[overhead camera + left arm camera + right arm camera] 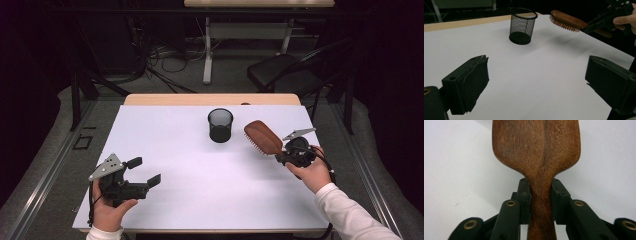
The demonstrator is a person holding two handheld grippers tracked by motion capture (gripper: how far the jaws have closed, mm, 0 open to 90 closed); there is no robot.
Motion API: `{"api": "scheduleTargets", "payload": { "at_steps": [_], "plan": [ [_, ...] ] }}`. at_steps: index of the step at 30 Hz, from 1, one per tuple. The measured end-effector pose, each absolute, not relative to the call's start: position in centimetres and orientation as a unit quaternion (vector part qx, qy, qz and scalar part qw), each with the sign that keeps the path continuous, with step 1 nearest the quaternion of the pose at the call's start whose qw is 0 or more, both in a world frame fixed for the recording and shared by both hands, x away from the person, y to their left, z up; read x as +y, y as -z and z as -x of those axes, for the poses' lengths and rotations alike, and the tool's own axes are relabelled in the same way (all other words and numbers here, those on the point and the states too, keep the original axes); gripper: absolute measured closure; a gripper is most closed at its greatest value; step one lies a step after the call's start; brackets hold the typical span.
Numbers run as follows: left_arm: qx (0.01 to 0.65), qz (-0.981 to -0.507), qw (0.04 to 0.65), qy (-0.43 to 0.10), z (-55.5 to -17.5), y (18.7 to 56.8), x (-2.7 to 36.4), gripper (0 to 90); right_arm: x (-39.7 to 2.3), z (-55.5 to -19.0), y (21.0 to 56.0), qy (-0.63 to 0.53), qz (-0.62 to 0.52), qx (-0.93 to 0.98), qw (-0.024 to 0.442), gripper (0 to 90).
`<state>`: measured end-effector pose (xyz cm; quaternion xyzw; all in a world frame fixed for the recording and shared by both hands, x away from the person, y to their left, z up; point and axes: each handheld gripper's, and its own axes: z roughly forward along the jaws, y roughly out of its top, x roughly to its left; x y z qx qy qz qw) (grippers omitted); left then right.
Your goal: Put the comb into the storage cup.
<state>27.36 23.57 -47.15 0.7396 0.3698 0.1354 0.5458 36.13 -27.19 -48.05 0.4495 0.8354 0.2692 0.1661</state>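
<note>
Hairbrush (263,137) is pinched by its handle in right tool (286,156), held above tabletop (165,150) just right of mesh cup (220,125), prob. bristles down. Left tool (148,171) spread, nothing held.

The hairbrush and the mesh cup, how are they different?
The wooden hairbrush is brown and solid; the mesh cup is black and see-through wire. The hairbrush is held in the air by its handle in the right hand-held gripper; the mesh cup stands upright on the table. Both are toward the far side.
</note>
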Motion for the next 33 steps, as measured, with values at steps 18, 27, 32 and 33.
{"api": "scheduleTargets", "payload": {
  "at_steps": [18,27,32,33],
  "plan": [
    [0.364,-0.747,0.541,-0.127,-27.9,47.4,23.1,4.8,-26.3,-35.2,47.4,-0.308,-0.445,0.823,0.170,72.3],
    [0.359,-0.746,0.546,-0.127,-28.1,47.1,22.6,4.8,-25.7,-35.0,47.2,-0.318,-0.438,0.823,0.172,72.3],
    [0.355,-0.749,0.547,-0.122,-28.4,47.0,22.1,4.8,-25.4,-34.7,47.0,-0.330,-0.434,0.820,0.174,72.3],
    [0.355,-0.748,0.549,-0.121,-28.4,46.9,22.0,4.9,-25.4,-34.7,46.9,-0.332,-0.434,0.819,0.173,72.3]
  ]
}}
